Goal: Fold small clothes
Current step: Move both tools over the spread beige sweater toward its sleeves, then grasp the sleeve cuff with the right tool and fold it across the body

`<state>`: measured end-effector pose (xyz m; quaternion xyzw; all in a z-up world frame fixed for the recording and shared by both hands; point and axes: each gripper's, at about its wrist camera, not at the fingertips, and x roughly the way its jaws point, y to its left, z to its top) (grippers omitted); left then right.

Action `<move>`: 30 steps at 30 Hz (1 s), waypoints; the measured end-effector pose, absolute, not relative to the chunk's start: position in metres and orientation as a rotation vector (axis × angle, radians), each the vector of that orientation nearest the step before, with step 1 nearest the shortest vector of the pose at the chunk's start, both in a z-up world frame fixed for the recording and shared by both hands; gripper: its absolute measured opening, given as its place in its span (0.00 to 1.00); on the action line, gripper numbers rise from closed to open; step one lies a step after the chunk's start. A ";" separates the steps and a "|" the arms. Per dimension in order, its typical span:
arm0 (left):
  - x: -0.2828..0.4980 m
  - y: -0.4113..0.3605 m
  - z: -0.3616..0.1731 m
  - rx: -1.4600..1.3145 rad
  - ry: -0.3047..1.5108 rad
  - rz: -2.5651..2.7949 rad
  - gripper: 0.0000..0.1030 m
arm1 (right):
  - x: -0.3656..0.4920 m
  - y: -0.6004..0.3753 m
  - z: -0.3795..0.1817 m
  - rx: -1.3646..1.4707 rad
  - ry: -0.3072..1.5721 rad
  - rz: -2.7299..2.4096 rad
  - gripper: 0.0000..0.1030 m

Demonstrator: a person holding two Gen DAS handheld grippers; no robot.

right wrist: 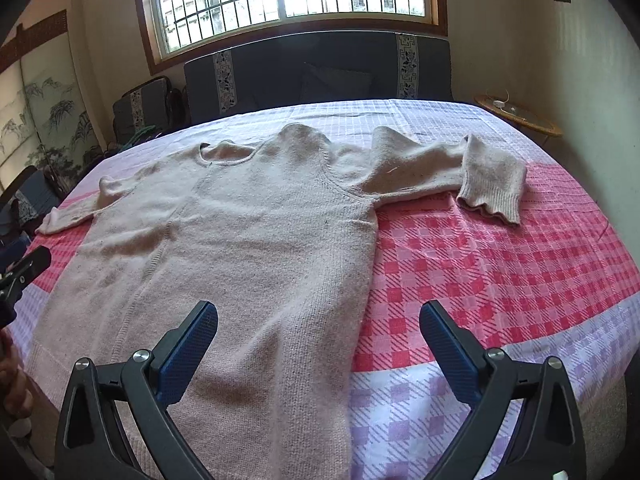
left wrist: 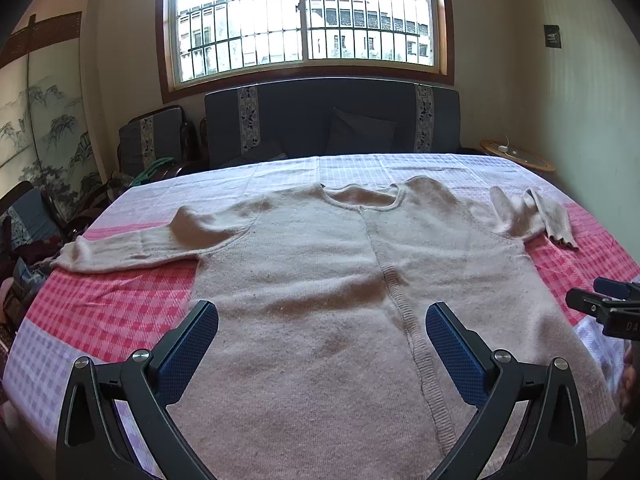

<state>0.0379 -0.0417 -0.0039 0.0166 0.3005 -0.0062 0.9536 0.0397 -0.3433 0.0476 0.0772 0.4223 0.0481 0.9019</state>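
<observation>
A pale pink knitted sweater (left wrist: 320,272) lies spread flat on the checked tablecloth (left wrist: 112,304), neck away from me. Its left sleeve (left wrist: 132,246) stretches out to the left. Its right sleeve (left wrist: 532,212) is bunched with the cuff folded back. My left gripper (left wrist: 322,320) is open and empty above the sweater's lower body. My right gripper (right wrist: 318,320) is open and empty over the sweater's right side edge (right wrist: 364,280); the sweater (right wrist: 248,240) and the folded cuff (right wrist: 494,186) show in the right wrist view. The right gripper also shows at the right edge of the left wrist view (left wrist: 600,300).
The pink, red and lilac checked cloth (right wrist: 500,280) covers the whole table. A dark sofa (left wrist: 332,120) stands behind the table under a barred window (left wrist: 304,16). A small round wicker table (left wrist: 520,156) is at the far right. Chairs with clutter (left wrist: 152,140) stand at the left.
</observation>
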 end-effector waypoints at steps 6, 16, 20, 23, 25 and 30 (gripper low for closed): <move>0.049 -0.052 -0.012 0.043 0.645 -0.033 1.00 | 0.083 -0.462 0.033 0.380 0.909 0.012 0.37; 0.071 -0.062 -0.024 0.041 0.699 -0.046 1.00 | 0.174 -0.579 0.011 0.502 0.931 -0.074 0.40; 0.082 -0.064 -0.030 0.038 0.727 -0.044 1.00 | 0.199 -0.594 -0.004 0.543 0.957 -0.067 0.39; 0.088 -0.062 -0.034 0.038 0.734 -0.033 1.00 | 0.209 -0.592 -0.008 0.534 0.945 -0.047 0.40; 0.092 -0.060 -0.037 0.027 0.749 -0.033 1.00 | 0.214 -0.586 -0.009 0.520 0.945 -0.012 0.39; 0.099 -0.058 -0.045 0.001 0.786 -0.041 1.00 | 0.214 -0.579 -0.013 0.604 0.980 0.006 0.05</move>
